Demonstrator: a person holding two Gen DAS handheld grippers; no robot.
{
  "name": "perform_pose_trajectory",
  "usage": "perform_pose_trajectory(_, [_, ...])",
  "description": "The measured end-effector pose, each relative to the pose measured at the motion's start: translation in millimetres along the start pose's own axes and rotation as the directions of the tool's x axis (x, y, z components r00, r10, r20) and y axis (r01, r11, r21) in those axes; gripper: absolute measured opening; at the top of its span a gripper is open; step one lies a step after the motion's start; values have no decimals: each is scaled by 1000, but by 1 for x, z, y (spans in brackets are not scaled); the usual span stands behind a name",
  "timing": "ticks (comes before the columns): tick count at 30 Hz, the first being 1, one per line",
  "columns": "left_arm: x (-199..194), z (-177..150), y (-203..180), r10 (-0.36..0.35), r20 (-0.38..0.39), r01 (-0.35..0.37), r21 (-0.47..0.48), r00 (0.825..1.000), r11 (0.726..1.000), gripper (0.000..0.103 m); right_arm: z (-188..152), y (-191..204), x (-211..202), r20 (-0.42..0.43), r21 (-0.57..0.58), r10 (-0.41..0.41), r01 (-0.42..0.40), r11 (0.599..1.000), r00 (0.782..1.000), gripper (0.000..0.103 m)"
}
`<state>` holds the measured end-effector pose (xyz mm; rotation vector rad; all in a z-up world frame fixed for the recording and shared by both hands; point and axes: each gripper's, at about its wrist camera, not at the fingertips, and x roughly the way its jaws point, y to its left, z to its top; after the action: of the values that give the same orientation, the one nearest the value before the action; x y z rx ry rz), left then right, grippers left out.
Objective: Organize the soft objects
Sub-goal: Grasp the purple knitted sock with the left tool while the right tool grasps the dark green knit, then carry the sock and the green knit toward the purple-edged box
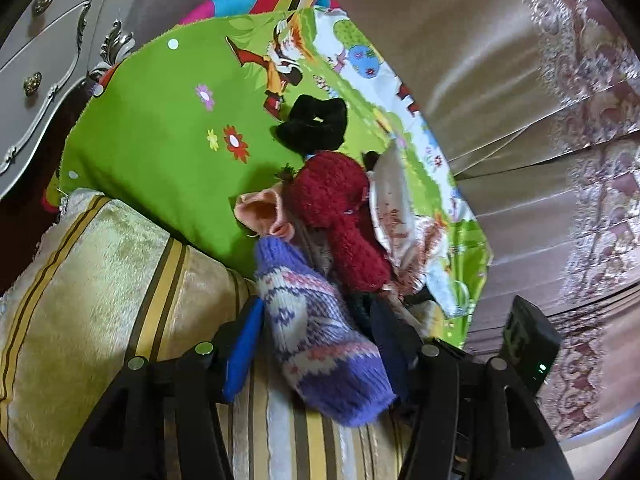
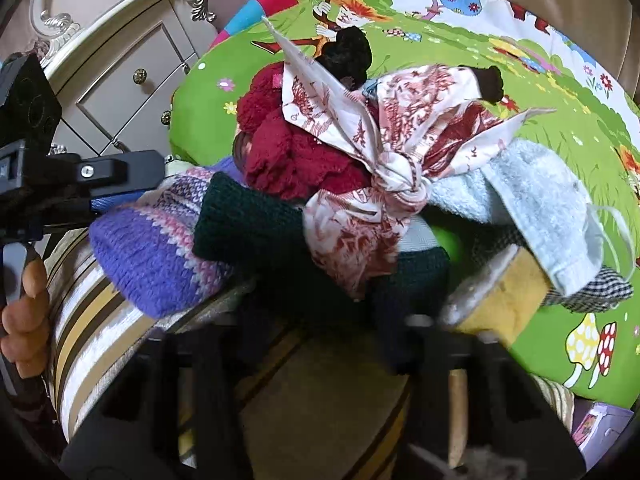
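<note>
A pile of soft items lies where a green cartoon mat (image 1: 160,128) meets a striped cushion (image 1: 100,280). A purple patterned knit (image 1: 316,344) lies between the fingers of my left gripper (image 1: 316,346), which is open; its blue pad (image 1: 242,348) stands just off the knit. My right gripper (image 2: 324,332) is blurred and dark, with the end of a dark green knit (image 2: 248,220) between its fingers; I cannot see whether they press on it. Above lie a red fuzzy knit (image 2: 288,152), a knotted red-printed cloth (image 2: 392,184) and a black fluffy piece (image 2: 348,56).
A light blue towel (image 2: 540,208), a yellow spongy item (image 2: 504,304) and a checked cloth (image 2: 592,292) lie at the right of the pile. A pale dresser (image 2: 132,80) stands at the left. A person's hand (image 2: 24,312) holds the left gripper. Shiny brown fabric (image 1: 520,80) fills the right.
</note>
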<state>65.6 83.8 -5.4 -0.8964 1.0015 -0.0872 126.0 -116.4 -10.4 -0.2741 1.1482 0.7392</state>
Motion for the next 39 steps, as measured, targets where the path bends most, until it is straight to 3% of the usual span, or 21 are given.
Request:
perform_pose_trajectory(1, [3,0,-2,10,-7,-10,14,1000,1000,55,-1,0,0,-4,1,1,-1,1000,1000,30])
perform_pose_trajectory(2, [5,0,-5,24,-12,-23,34,1000,999,47,-2,1,-1,1,3,7,-7,1000,1000,26])
perform_pose_trajectory(3, [6,-1,-6,25,-18,-24,46,1000,999,32,-2,1,-2,5,8,12,-12,1000,1000,24])
perform_pose_trajectory(4, [7,-3,-6,22,-26,-21,49,999,999,26,-4,0,-5,11,19,20,-20,1000,1000,24])
perform_pose_trajectory(7, [6,-7,-3,17,-24,-16,56,1000,998,18,-11,-5,-15,30,59,42,-44,997,999,23])
perform_pose_trajectory(19, [-14,-26,-3,-12,7,12,64,1000,998,14,-41,5,-57,95,55,46,-52,997,994,26])
perform_pose_trajectory(27, [-23,-34,-16,-31,16,30,86,999,996,13,-53,6,-82,163,34,61,-67,997,985,19])
perform_pose_trajectory(39, [-52,-47,-56,-48,60,37,182,997,983,12,-87,-22,-155,318,119,58,-101,988,946,18])
